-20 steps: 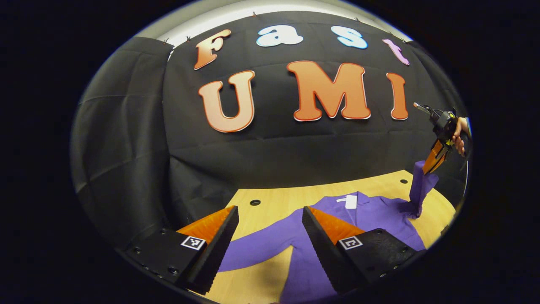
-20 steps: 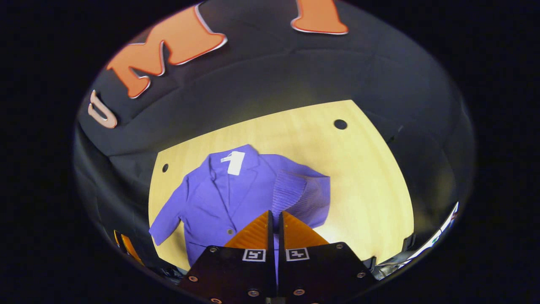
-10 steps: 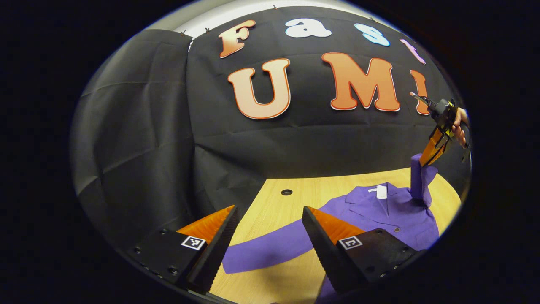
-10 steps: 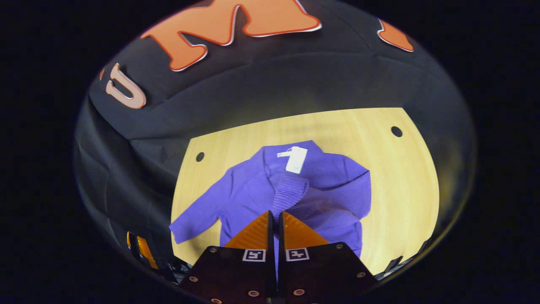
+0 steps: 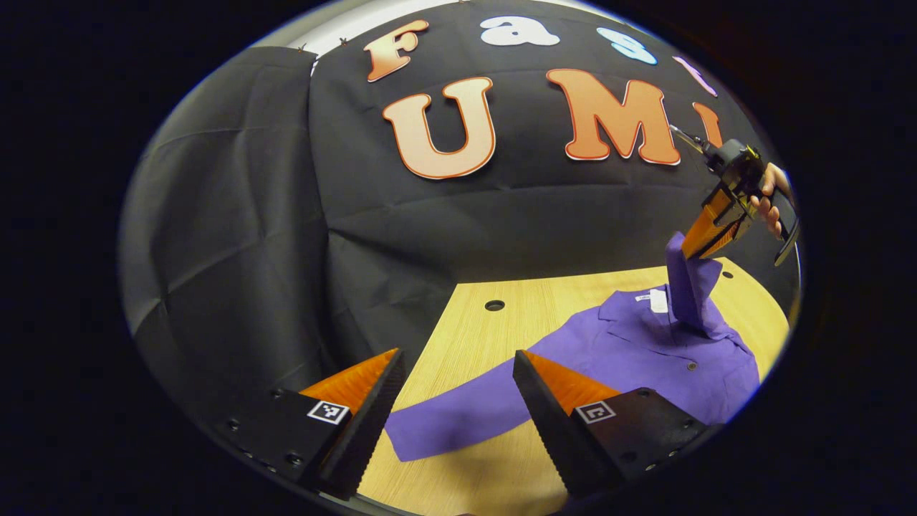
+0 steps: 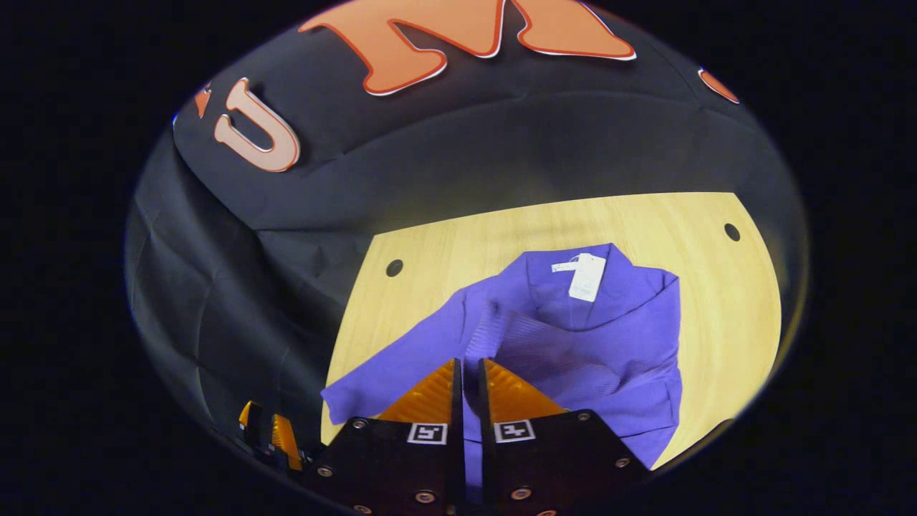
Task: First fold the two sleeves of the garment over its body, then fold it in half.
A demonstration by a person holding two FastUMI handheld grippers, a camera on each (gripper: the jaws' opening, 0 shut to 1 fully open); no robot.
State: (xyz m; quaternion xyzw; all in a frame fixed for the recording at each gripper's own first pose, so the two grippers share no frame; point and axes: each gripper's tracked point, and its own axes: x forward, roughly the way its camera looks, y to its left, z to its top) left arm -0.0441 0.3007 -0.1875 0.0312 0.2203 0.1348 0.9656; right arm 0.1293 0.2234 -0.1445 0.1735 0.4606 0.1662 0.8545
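Purple fabric is lying across the pale wooden tabletop (image 6: 444,244): the garment (image 6: 609,358), a buttoned jacket with a white tag (image 6: 586,276) at its collar, is resting with the collar toward the tabletop's far edge. The right gripper (image 6: 467,373) is pinching the garment's right sleeve (image 5: 686,287), its jaws pressed together on the cloth, and is holding the cuff lifted above the body so the sleeve is standing up from the shoulder. That raised column of cloth is showing plainly in the left gripper view, where the right gripper (image 5: 698,240) and the hand (image 5: 768,197) holding it are hanging above the tabletop's far right corner. In the right gripper view, looking down, the same sleeve is appearing only as a ribbed band running from between the jaws toward the collar. The left sleeve (image 5: 473,419) is lying flat, stretched out toward the tabletop's left edge. The left gripper (image 5: 458,373) is hovering above that sleeve with its jaws spread wide, seemingly touching nothing, though its height over the cloth is hard to judge. A round hole (image 5: 494,305) is sitting near the tabletop's far left corner.
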